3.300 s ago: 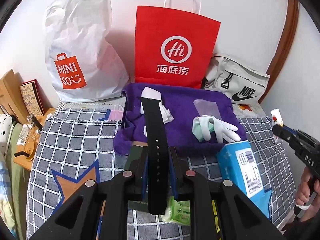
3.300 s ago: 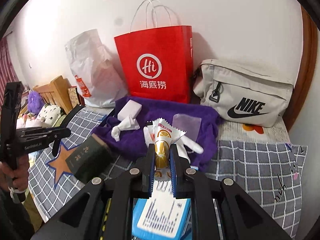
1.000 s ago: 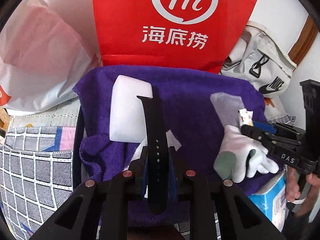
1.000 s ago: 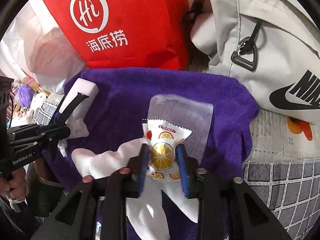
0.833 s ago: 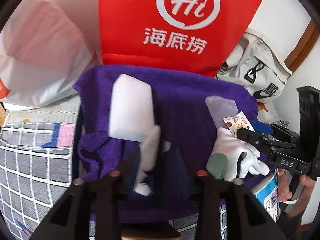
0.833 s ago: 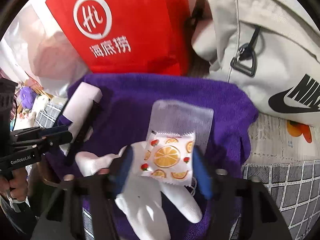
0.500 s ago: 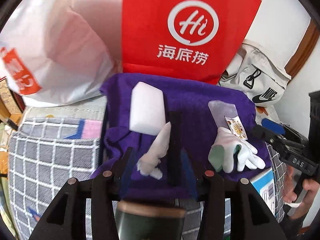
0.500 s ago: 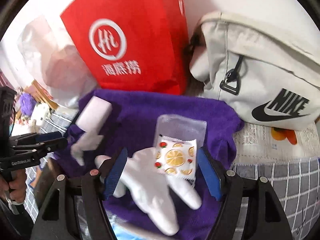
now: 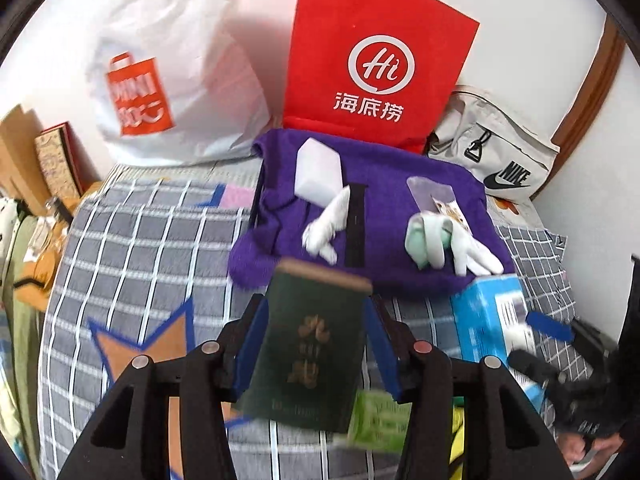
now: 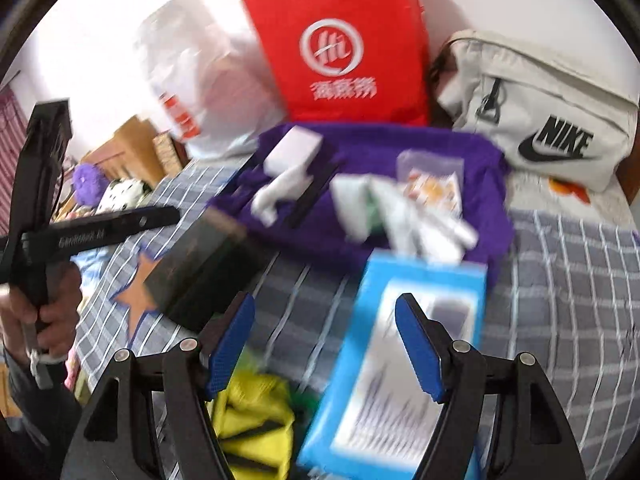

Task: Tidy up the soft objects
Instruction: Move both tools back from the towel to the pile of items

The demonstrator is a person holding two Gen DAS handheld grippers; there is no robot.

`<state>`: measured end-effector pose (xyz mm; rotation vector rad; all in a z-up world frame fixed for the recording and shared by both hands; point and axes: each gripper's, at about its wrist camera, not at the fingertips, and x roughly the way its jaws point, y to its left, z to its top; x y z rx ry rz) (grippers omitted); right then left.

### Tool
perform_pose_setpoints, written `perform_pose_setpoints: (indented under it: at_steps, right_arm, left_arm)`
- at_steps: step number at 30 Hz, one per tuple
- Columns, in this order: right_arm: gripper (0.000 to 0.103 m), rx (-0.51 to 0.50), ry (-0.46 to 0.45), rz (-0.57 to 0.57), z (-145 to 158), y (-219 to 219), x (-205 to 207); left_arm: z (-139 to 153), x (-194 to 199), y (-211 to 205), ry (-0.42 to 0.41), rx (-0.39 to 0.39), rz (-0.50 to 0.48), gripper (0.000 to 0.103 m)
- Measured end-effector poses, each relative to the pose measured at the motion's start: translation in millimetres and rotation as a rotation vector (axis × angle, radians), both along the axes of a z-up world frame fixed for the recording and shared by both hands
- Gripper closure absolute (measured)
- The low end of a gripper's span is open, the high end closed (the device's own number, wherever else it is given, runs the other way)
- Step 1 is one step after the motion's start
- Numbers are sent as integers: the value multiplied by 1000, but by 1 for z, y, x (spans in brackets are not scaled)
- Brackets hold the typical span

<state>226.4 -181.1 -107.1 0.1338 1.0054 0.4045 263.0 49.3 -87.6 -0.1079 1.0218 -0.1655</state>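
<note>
A purple towel (image 9: 384, 172) (image 10: 484, 152) lies on the checked bed cover. On it lie a white sponge block (image 9: 318, 170), a crumpled white cloth (image 9: 326, 228), a black watch strap (image 9: 356, 224), a white glove (image 9: 448, 240), a clear pouch (image 9: 428, 192) and an orange-print sachet (image 9: 450, 210) (image 10: 434, 192). My left gripper (image 9: 316, 340) is open, its jaws either side of a dark green box (image 9: 308, 352); contact is unclear. My right gripper (image 10: 324, 344) is open and empty, above a blue box (image 10: 404, 360).
A red paper bag (image 9: 372, 60), a white Miniso bag (image 9: 168, 76) and a grey Nike bag (image 9: 496, 152) stand against the wall behind the towel. A green packet (image 9: 380, 420) and a yellow item (image 10: 256, 420) lie near the front. Clutter lines the left bed edge.
Both grippers opened and pulled back from the towel. The watch strap left the left gripper and the sachet left the right one; both now lie on the towel.
</note>
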Motion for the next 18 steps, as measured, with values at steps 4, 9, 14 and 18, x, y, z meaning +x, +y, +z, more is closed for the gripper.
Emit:
perform_pose_setpoints:
  at_steps: [4, 9, 14, 18]
  right_arm:
    - [31, 22, 28, 51, -6, 15, -35]
    - [29, 24, 81, 69, -17, 30, -68]
    - [18, -39, 92, 69, -30, 47, -88]
    - [18, -81, 108, 60, -43, 56, -88]
  left_arm:
    - [2, -27, 8, -15, -20, 22, 51]
    - [-1, -54, 11, -28, -37, 14, 49]
    - [-10, -72, 14, -27, -49, 4, 49]
    - [-20, -83, 19, -21, -53, -5, 49]
